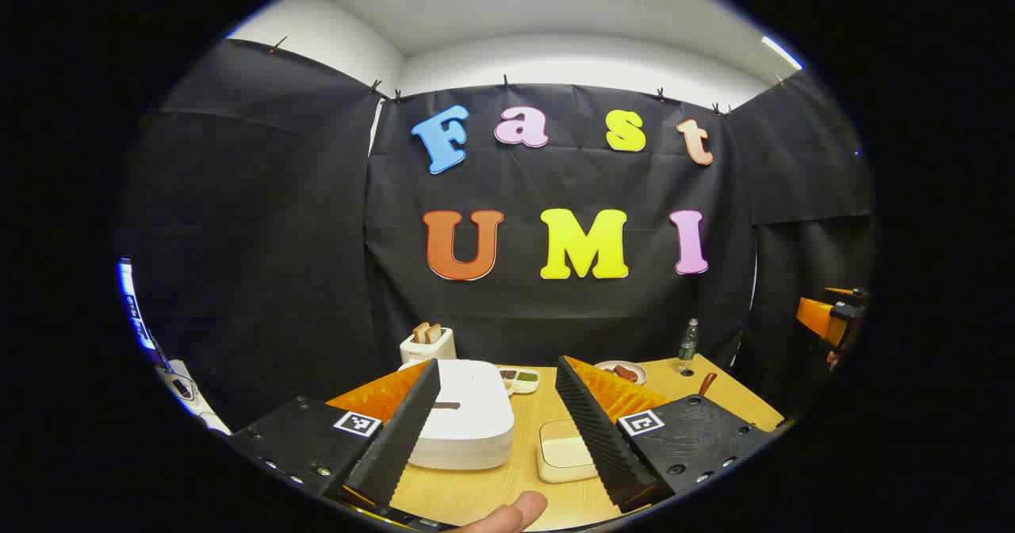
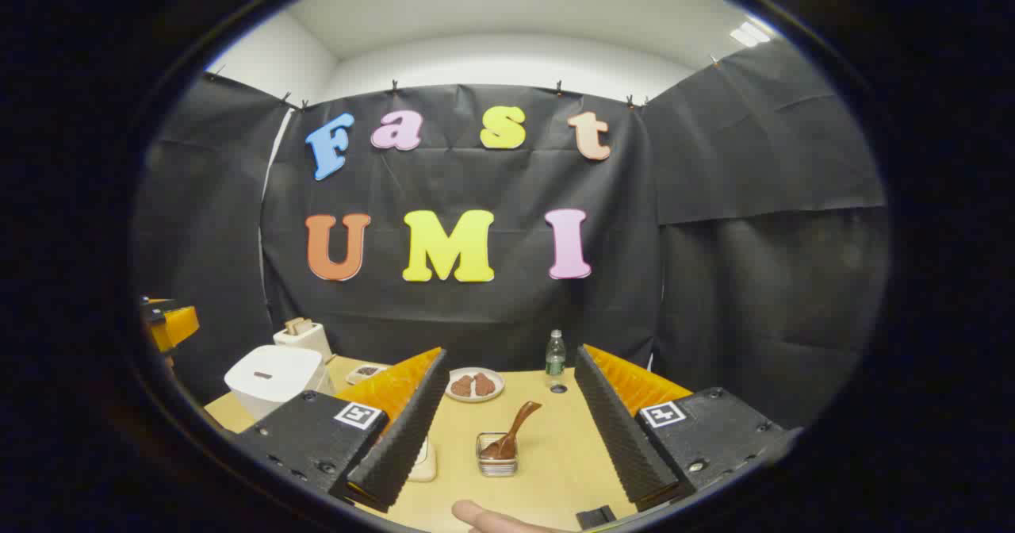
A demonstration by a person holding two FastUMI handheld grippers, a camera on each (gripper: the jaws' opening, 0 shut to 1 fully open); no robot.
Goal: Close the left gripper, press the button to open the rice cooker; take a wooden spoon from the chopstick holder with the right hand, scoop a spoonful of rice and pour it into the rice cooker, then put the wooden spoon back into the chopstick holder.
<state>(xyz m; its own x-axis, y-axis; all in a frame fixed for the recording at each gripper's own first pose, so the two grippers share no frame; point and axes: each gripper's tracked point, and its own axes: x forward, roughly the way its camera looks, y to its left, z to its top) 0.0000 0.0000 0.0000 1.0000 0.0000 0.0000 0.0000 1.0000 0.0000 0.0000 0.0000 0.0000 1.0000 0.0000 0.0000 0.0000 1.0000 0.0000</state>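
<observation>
left gripper (image 1: 497, 406) jaws wide apart, above wooden table (image 1: 476, 489) | white boxy rice cooker (image 1: 464, 422) lid down, ahead | right gripper (image 2: 507, 406) jaws wide apart | brown wooden spoon (image 2: 511, 436) leaning in small clear chopstick holder (image 2: 497, 455), ahead

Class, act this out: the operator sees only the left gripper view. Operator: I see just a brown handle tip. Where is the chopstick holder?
Observer: In the right gripper view, the chopstick holder stands on the table, straight ahead of the right claw.
Operator: Is the spoon inside it?
Observer: Yes. The wooden spoon sits bowl-down in it, handle tilted up toward the bottle.
Operator: Is the right claw ready?
Observer: Its jaws stand wide open, holding nothing.
</observation>
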